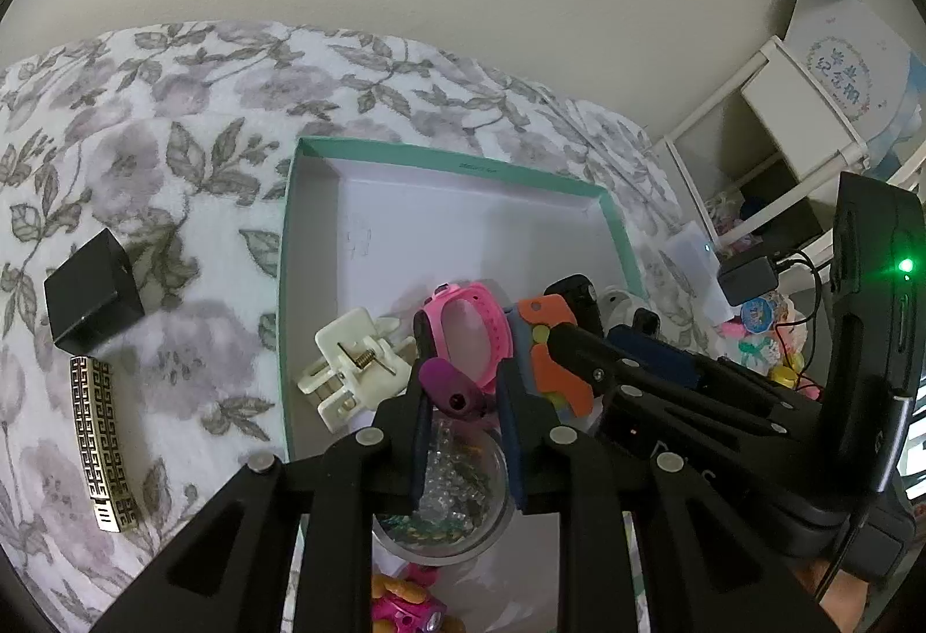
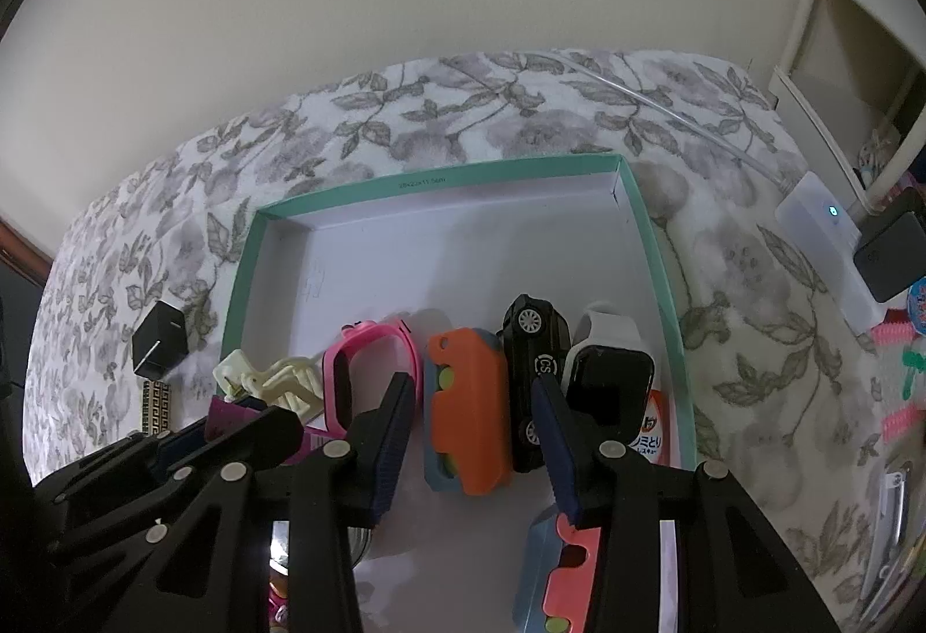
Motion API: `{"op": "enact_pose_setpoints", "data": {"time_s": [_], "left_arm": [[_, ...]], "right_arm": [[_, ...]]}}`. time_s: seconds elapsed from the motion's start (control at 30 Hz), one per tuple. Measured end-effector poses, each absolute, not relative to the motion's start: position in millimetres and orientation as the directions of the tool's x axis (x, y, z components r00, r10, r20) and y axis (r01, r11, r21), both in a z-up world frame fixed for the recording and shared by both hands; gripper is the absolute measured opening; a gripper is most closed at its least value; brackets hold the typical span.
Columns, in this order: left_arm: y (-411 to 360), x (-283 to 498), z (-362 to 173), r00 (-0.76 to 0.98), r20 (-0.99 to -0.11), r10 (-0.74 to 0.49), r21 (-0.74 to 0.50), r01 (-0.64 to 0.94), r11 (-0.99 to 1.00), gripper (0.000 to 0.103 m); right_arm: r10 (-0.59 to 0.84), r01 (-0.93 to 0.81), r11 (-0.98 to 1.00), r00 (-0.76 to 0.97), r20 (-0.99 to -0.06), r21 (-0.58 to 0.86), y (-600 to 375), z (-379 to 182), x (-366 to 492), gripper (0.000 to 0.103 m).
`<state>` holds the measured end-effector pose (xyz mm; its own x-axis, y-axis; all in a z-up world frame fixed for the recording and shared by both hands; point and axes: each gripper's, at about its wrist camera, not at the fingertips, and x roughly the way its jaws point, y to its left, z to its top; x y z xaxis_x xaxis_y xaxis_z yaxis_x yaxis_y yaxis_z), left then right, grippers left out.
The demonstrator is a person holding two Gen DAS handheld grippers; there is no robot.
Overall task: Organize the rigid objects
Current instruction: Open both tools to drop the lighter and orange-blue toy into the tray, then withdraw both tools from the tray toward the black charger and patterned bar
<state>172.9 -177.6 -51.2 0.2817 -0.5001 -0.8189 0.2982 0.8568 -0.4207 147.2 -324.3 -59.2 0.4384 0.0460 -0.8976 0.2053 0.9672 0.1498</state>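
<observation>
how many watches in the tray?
2. Pink watch stands left of the orange toy; white-strapped watch lies by the tray right wall. Others may hide under the claws.

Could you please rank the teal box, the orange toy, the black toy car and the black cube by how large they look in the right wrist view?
1. teal box, by far the largest.
2. orange toy.
3. black toy car, close to the orange toy in length but narrower.
4. black cube, smallest, though it lies off to the side where the fisheye shrinks things.
</observation>
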Motion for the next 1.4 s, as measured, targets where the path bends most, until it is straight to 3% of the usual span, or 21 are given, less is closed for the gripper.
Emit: {"op": "enact_pose_setpoints", "data": {"time_s": [0.17, 0.33, 0.67, 0.73, 0.87, 0.93, 1.13, 1.23, 1.4], "left_arm": [[-178.9, 173.1, -48.0, 0.270, -0.832, -0.484, -0.403, 0.304, 0.863, 0.028], [-173.9, 173.9, -37.6, 0.285, -0.824, -0.490, -0.406, 0.306, 0.861, 0.045], [-150.6, 179.7, -22.4, 0.336, -0.820, -0.463, -0.398, 0.247, 0.884, 0.056], [-146.2, 181.1, -22.9, 0.352, -0.830, -0.433, -0.375, 0.223, 0.900, 0.066], [-139.3, 183.3, -24.0, 0.382, -0.854, -0.353, -0.302, 0.188, 0.935, 0.067], [-135.7, 184.9, -25.1, 0.394, -0.861, -0.320, -0.274, 0.170, 0.946, 0.078], [-122.3, 190.1, -30.4, 0.413, -0.872, -0.261, -0.230, 0.126, 0.965, 0.090], [-116.0, 192.1, -32.9, 0.420, -0.877, -0.235, -0.205, 0.114, 0.972, 0.091], [-103.1, 195.9, -34.2, 0.438, -0.875, -0.205, -0.189, 0.080, 0.979, 0.093]], "right_arm": [[0.042, 0.214, 0.965, 0.447, -0.894, 0.153, -326.0, -55.1, 146.9, 0.046], [0.040, 0.219, 0.962, 0.481, -0.876, 0.164, -329.6, -41.9, 143.1, 0.046], [0.037, 0.195, 0.968, 0.505, -0.863, 0.156, -321.7, -34.7, 142.9, 0.047], [0.036, 0.193, 0.969, 0.496, -0.867, 0.151, -321.4, -37.2, 144.0, 0.054], [0.032, 0.192, 0.971, 0.487, -0.873, 0.143, -320.7, -42.0, 146.6, 0.060], [0.029, 0.191, 0.971, 0.490, -0.871, 0.140, -319.6, -42.1, 146.9, 0.065], [0.017, 0.184, 0.975, 0.504, -0.863, 0.126, -317.0, -42.0, 147.9, 0.080], [0.016, 0.180, 0.976, 0.511, -0.859, 0.125, -316.3, -42.1, 148.7, 0.082], [0.019, 0.169, 0.977, 0.527, -0.850, 0.127, -314.2, -41.9, 148.7, 0.099]]}}
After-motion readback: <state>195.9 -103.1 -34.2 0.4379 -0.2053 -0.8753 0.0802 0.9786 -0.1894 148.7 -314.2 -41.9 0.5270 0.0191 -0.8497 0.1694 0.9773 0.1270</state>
